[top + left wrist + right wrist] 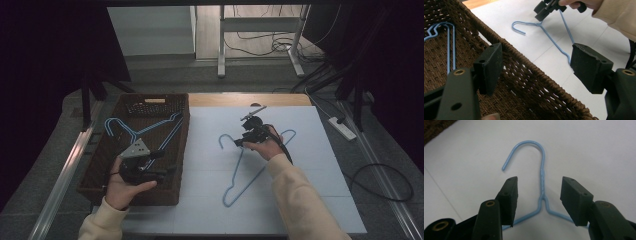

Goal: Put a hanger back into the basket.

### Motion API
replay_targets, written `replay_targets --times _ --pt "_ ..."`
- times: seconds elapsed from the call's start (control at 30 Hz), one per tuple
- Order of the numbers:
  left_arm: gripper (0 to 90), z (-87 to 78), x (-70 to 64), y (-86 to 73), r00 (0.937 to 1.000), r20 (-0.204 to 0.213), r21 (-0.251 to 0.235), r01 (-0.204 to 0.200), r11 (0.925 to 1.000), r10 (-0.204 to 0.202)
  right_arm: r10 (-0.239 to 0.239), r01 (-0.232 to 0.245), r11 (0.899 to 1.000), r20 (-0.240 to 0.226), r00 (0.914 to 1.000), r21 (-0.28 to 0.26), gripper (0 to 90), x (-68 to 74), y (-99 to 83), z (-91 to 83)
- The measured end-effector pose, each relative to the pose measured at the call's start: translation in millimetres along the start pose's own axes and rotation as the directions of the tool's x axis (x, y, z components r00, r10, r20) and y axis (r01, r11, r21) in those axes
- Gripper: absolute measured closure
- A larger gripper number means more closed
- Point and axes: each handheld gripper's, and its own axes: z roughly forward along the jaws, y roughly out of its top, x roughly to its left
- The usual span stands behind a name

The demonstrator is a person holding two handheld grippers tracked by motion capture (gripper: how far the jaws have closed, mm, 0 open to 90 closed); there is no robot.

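Left claw (159, 165): jaws wide, empty, over the basket (100, 170) that holds other hangers, well apart from the work. Right claw (539, 200): jaws wide, straddling the twisted neck of the blue hanger (542, 180) lying flat on the table (310, 165); hook points directly ahead of the claw.

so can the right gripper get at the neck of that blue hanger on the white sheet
Probably yes: the right gripper is open, its jaws either side of the blue hanger neck, nothing between.
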Motion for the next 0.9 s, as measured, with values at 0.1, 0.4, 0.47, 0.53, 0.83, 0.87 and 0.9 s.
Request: replay_targets --times 0.1,0.4,0.47,0.53,0.83,0.87,0.9 --pt "26.9 0.0 0.6 -0.4 1.0000 -0.001 0.001 0.001 1.0000 -0.001 -0.005 0.005 1.000 0.001 1.0000 0.024 48.7 -1.8 4.0 6.9" --pt "26.9 -0.2 2.0 -0.7 1.0000 -0.002 0.001 0.003 1.0000 -0.003 -0.043 0.042 0.992 0.006 0.9991 0.115 57.2 -2.8 11.9 27.5" --pt "26.9 0.0 2.1 -0.9 1.0000 -0.002 0.002 0.004 1.0000 -0.004 -0.046 0.044 0.992 0.010 0.9989 0.121 60.8 -1.8 13.1 29.4" --pt "26.8 0.0 2.1 -1.0 1.0000 -0.002 0.002 0.004 1.0000 -0.004 -0.051 0.048 0.990 0.014 0.9986 0.129 63.0 -1.1 13.5 30.2" --pt "26.8 -0.1 2.3 -1.0 1.0000 -0.003 0.002 0.004 1.0000 -0.004 -0.065 0.059 0.986 0.039 0.9971 0.157 80.1 0.3 14.1 34.3" --pt "26.8 0.0 2.2 -1.1 1.0000 -0.003 0.002 0.004 1.0000 -0.004 -0.061 0.055 0.986 0.034 0.9976 0.158 85.0 -0.1 14.3 34.5" --pt "26.8 0.1 2.3 -1.2 1.0000 -0.003 0.002 0.004 1.0000 -0.004 -0.061 0.055 0.986 0.034 0.9976 0.158 85.0 -0.1 14.3 34.5"
